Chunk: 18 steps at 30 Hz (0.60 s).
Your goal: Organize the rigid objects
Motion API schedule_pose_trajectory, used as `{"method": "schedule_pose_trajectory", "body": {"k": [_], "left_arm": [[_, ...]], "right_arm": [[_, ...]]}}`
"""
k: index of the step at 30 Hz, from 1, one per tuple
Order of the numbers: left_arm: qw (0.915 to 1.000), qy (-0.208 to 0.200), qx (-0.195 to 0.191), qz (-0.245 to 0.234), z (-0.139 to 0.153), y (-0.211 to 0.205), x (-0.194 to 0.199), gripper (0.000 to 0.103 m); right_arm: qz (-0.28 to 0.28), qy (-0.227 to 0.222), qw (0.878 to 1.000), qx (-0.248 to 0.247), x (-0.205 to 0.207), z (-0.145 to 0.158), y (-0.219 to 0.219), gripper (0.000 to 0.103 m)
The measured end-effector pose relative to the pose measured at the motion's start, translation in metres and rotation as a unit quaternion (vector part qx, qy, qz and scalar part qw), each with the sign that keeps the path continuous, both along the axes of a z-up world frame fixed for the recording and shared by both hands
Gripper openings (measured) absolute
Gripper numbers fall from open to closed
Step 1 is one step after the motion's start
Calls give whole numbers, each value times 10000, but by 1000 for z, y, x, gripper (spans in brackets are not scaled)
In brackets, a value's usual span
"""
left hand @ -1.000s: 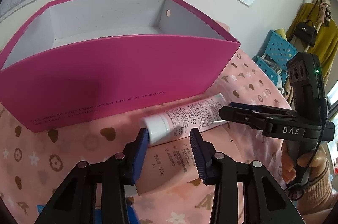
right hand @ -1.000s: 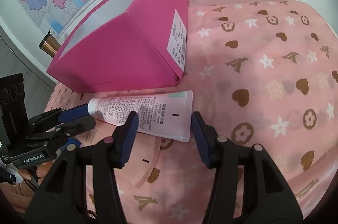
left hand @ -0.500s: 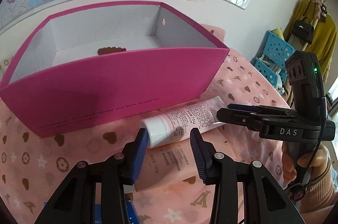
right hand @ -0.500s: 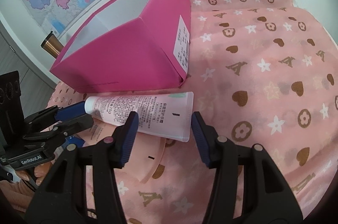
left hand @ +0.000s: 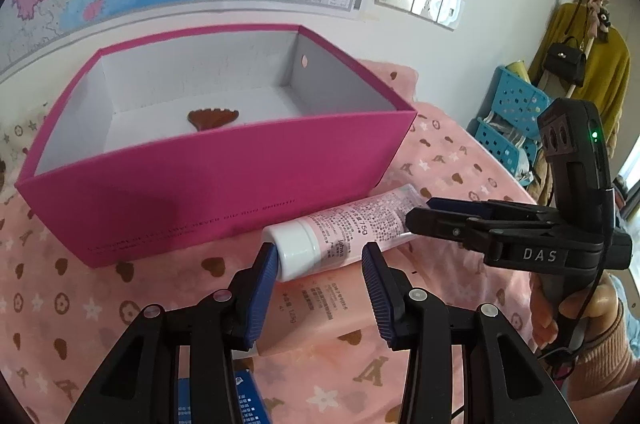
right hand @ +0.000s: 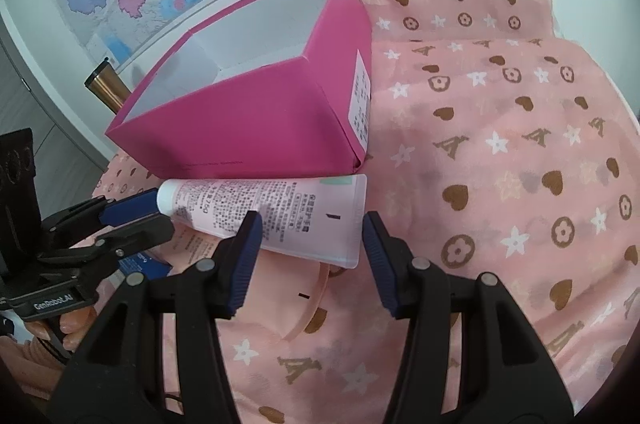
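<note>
Left claw (left hand: 318, 288) has risen since earlier frame, more box interior showing.
Both claws released, grasping nothing: left straddles white cap of pink tube (left hand: 352, 232), right claw (right hand: 308, 256) straddles tube's crimped end. Tube lies on peach tube (left hand: 316, 316), touching front of magenta box (left hand: 224, 184) on pink cloth (right hand: 500, 184). Brown comb-like item (left hand: 214, 117) inside box.

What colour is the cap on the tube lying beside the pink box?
White, on the pale pink tube; the cap shows best in the left wrist view.
</note>
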<state>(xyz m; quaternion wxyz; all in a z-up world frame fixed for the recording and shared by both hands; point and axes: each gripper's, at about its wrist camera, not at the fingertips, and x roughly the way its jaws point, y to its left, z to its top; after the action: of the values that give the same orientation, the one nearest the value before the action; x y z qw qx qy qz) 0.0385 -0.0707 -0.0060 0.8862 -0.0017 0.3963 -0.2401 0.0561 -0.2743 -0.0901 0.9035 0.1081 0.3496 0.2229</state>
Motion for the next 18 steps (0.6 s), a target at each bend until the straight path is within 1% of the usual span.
{"method": "schedule_pose_trajectory", "body": {"k": [5, 18], "left_arm": [[9999, -116, -52, -3, 9, 2, -4, 43], [9995, -285, -121, 43, 21, 7, -10, 43]], "right_arm": [[20, -83, 10000, -5, -5, 6, 2, 55], [72, -278, 9996, -29, -14, 21, 6, 55]]}}
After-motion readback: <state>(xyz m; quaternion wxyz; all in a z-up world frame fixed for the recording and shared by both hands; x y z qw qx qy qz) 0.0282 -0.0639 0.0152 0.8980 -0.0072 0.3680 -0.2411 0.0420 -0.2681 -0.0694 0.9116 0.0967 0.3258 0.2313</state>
